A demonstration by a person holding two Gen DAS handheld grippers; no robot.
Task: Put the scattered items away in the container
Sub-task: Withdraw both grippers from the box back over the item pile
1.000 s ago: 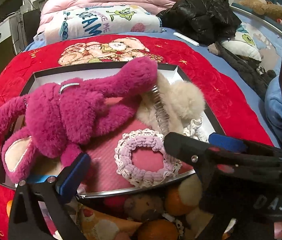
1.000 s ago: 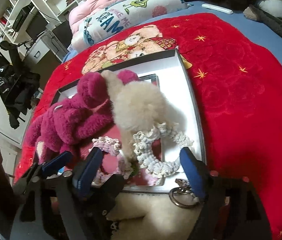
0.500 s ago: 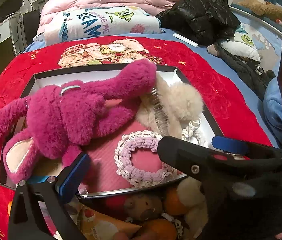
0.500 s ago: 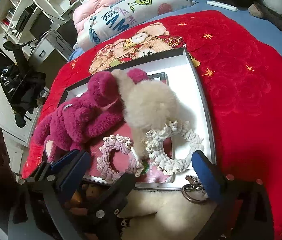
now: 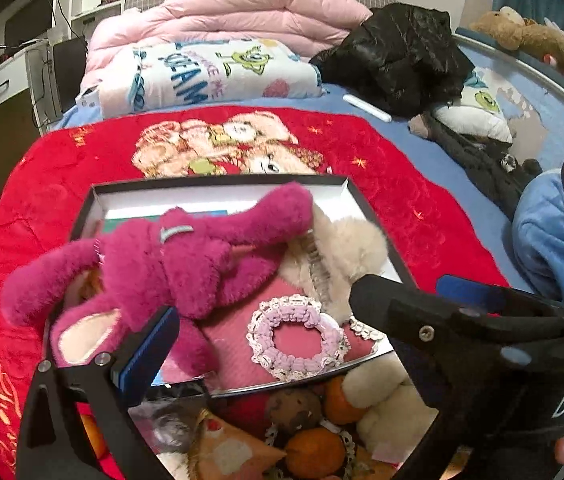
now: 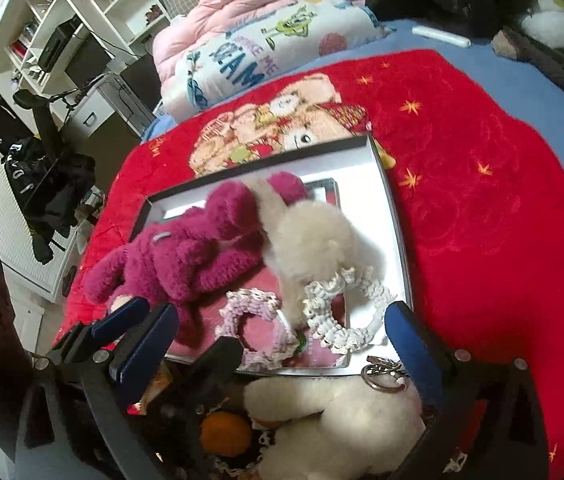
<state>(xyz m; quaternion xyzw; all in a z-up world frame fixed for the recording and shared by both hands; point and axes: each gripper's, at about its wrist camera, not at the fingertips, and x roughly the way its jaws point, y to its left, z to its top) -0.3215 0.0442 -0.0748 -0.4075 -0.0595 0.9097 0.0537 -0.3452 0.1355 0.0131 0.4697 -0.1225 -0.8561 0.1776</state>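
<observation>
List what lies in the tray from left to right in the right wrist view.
Magenta plush → lilac scrunchie → white scrunchie, all in the tray.

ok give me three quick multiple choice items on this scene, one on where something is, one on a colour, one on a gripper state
1. Where does the white scrunchie lie?
A. on the pink duvet
B. in the box, beside the lilac scrunchie
C. on the shelves

2. What colour is the big plush toy in the box?
A. magenta
B. green
C. black

3. How is the right gripper?
A. shut on the scrunchie
B. shut on nothing
C. open, holding nothing

Answers:
1 B, both scrunchies sit at the box's near end.
2 A, its fur is deep pink.
3 C, its blue pads stand wide apart, gripping nothing.
</observation>
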